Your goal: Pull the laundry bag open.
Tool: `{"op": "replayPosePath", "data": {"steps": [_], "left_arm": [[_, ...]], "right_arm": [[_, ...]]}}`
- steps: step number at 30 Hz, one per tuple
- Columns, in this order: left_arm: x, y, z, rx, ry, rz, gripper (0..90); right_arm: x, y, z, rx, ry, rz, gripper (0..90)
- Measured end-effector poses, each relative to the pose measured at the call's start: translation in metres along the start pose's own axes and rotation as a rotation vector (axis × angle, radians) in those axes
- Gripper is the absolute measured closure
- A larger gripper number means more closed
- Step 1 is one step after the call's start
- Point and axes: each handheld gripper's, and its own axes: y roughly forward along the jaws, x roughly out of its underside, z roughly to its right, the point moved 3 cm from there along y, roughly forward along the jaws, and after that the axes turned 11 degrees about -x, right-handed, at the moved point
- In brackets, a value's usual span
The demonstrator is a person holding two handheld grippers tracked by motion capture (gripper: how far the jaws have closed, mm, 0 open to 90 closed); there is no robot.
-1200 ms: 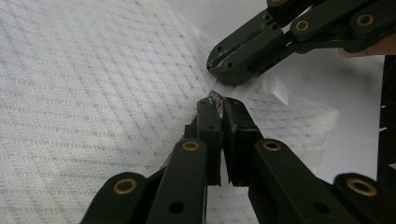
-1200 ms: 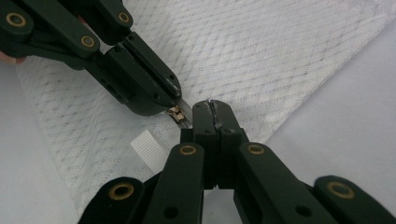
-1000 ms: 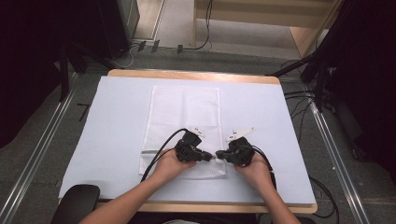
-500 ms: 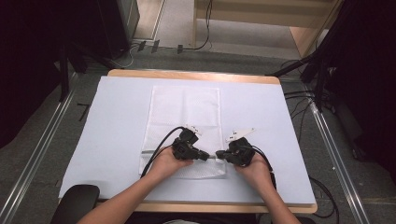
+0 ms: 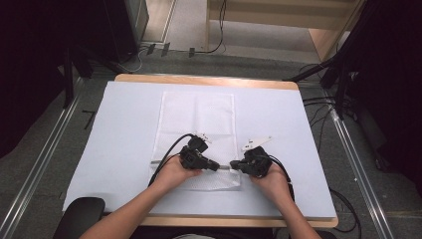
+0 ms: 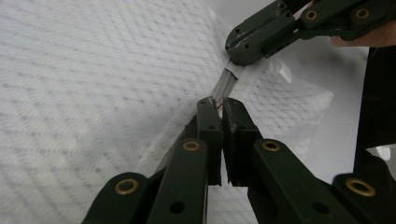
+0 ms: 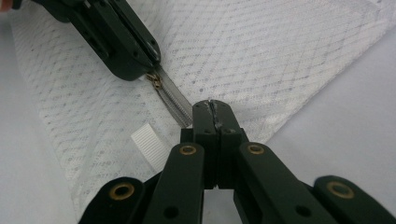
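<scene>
Mesh bag [image 5: 199, 124] lies flat mid-desk on the white sheet [image 5: 114, 144], zipper [image 7: 175, 105] running across its near end. The zipper is the landmark.

Left gripper [image 5: 215, 167] sits on the left part of the zipper. Its jaws are pinched almost together at the tips; the right gripper view shows the small brass pull [image 7: 154, 80] right at those tips. It probably has the pull, but the bite itself is hidden.

Right gripper [image 5: 234, 165] is at the right end of the zipper, jaws closed tight on the zipper tape there. A short bare stretch of zipper lies between the two grippers.

Step in hand looks like running the slider while the end is anchored. I can't tell whether it's opening or closing.

To do it well:
- keep the right grip fixed and low so the tape stays taut
- pull the slider straight along the zipper line, no lifting or twisting
- keep the mesh out of the slider's path; it snags easily
- if the bag drags along the sheet, ease off and re-tension

Count: one bag, one zipper, one pull, one ribbed white tab [image 7: 148, 141] beside the zipper, two grippers, one desk [image 5: 209, 80].
</scene>
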Motion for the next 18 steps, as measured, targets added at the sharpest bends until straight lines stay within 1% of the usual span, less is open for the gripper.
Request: {"op": "replayPosePath", "data": {"steps": [4, 5, 6, 7, 8, 9, 10, 13, 17, 18], "left_arm": [[0.001, -0.006, -0.005, -0.004, -0.008, -0.003, 88.1], [0.002, -0.007, -0.005, -0.001, -0.016, -0.004, 88.1], [0.002, -0.009, -0.007, 0.002, -0.013, -0.012, 88.1], [0.003, -0.011, -0.007, 0.002, -0.021, -0.005, 88.1], [0.003, -0.013, -0.009, 0.004, -0.016, -0.015, 88.1], [0.004, -0.014, -0.010, 0.000, -0.023, -0.011, 88.1], [0.005, -0.017, -0.011, 0.003, -0.019, -0.016, 88.1], [0.007, -0.025, -0.015, 0.001, -0.034, -0.015, 88.1], [0.012, -0.034, -0.019, -0.016, -0.029, -0.018, 88.1], [0.012, -0.035, -0.020, -0.011, -0.029, -0.024, 88.1]], "right_arm": [[0.000, 0.000, 0.001, -0.002, 0.004, -0.002, 90.0], [0.000, 0.000, 0.001, -0.001, 0.002, -0.006, 90.0], [-0.001, 0.000, 0.001, -0.001, 0.001, -0.006, 90.0], [0.000, 0.000, 0.001, -0.004, 0.002, -0.006, 90.0], [0.000, 0.000, 0.001, -0.006, 0.001, -0.006, 90.0], [0.000, 0.000, 0.001, -0.007, 0.000, -0.007, 90.0], [-0.001, 0.000, 0.001, -0.008, -0.002, -0.007, 90.0], [-0.001, 0.000, 0.002, -0.012, 0.005, -0.010, 90.0], [-0.001, 0.000, 0.002, -0.013, -0.002, -0.011, 90.0], [-0.001, 0.000, 0.002, -0.014, -0.002, -0.012, 90.0]]}}
